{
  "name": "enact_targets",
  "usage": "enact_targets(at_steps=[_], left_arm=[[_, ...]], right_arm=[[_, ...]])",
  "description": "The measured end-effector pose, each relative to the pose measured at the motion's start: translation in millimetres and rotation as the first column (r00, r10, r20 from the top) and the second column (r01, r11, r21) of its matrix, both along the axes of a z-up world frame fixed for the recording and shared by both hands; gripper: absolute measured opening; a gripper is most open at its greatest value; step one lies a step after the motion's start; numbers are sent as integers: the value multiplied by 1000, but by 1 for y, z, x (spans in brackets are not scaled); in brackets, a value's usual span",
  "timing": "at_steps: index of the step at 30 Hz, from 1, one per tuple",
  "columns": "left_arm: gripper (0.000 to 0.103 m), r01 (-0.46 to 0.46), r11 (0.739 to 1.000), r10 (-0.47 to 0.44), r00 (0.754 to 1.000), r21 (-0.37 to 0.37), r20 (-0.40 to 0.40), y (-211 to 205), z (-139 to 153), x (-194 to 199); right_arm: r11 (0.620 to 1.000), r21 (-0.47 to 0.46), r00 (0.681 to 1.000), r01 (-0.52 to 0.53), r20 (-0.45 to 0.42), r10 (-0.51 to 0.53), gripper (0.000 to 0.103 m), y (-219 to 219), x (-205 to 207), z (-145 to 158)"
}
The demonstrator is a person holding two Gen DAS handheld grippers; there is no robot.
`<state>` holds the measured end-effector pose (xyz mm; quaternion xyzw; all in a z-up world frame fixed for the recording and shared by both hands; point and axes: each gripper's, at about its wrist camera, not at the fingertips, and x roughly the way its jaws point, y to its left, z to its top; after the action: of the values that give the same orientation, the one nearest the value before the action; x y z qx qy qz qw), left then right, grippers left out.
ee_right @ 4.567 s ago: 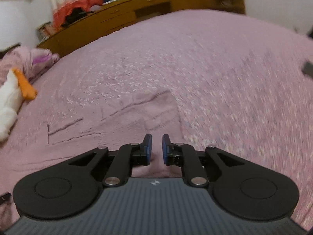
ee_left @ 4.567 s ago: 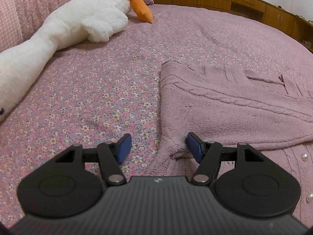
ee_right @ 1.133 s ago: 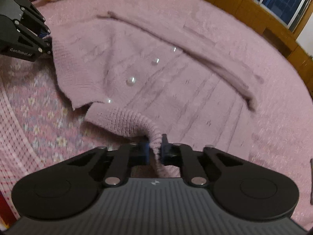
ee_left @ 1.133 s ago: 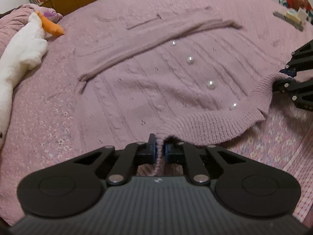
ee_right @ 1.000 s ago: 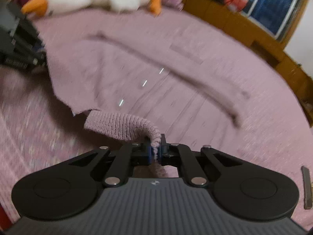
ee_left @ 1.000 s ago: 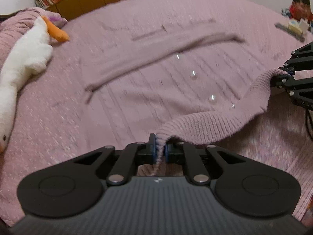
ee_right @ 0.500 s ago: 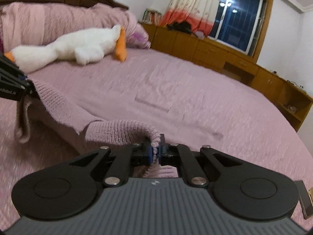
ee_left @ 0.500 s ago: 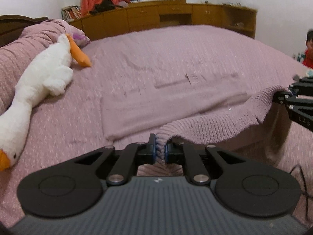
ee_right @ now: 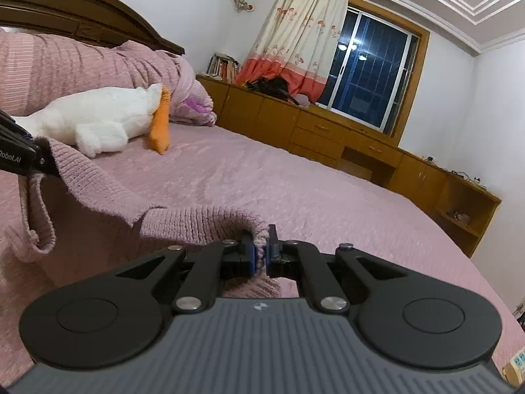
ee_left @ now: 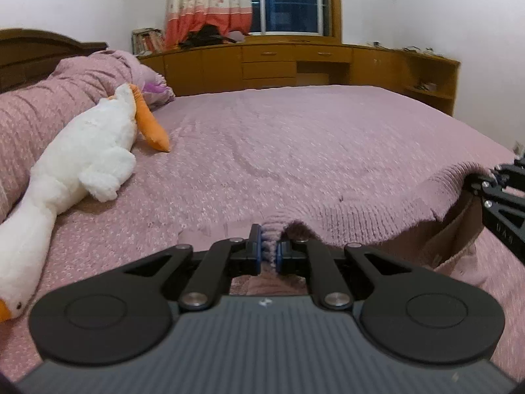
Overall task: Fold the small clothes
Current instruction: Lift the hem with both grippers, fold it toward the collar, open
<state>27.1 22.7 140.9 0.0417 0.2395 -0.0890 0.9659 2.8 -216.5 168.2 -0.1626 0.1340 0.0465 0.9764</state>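
lettering on the side of the left hand-held gripper (ee_right: 19, 159), seen from the right wrist view, reads "robot.ai", cut off at the frame edge; the marks on the other gripper's body in the left wrist view are too blurred to read. the bed (ee_left: 311, 138) is covered by a pink spread with a small floral print, a dark wooden headboard (ee_right: 82, 16) behind it. a white plush goose (ee_left: 82, 157) with an orange beak and feet lies near the pillows. a wooden cabinet run (ee_right: 328, 131) lines the wall under a window (ee_right: 370, 88) with a cream and coral curtain (ee_right: 295, 42). the pink knitted cardigan (ee_left: 377, 207) hangs lifted above the bed, its ribbed hem stretched between the 2 grippers and the rest drooping below. the left one (ee_left: 269, 252) has its blue pads clamped tight on 1 end of the hem. the right hand-held gripper (ee_right: 259, 256) pinches the other end just as tightly.
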Motion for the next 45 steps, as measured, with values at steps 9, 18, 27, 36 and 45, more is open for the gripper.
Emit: enact_targets(at_steps=[9, 18, 27, 36, 45], left_arm=[[10, -52, 997, 53, 999, 53, -5, -12, -25, 65], [10, -78, 996, 81, 988, 31, -132, -12, -80, 130], [12, -70, 995, 82, 983, 75, -166, -21, -118, 156], [17, -69, 988, 90, 984, 137, -152, -30, -123, 156], [49, -76, 985, 99, 984, 157, -149, -22, -94, 133]], right_arm=[[1000, -22, 1000, 19, 21, -19, 5, 7, 89, -22], [1000, -16, 995, 19, -101, -21, 5, 19, 177, -92], [999, 11, 967, 39, -254, -35, 6, 29, 236, -149], [999, -12, 959, 47, -280, -49, 15, 37, 254, -172], [996, 68, 968, 66, -247, -47, 52, 12, 209, -139]])
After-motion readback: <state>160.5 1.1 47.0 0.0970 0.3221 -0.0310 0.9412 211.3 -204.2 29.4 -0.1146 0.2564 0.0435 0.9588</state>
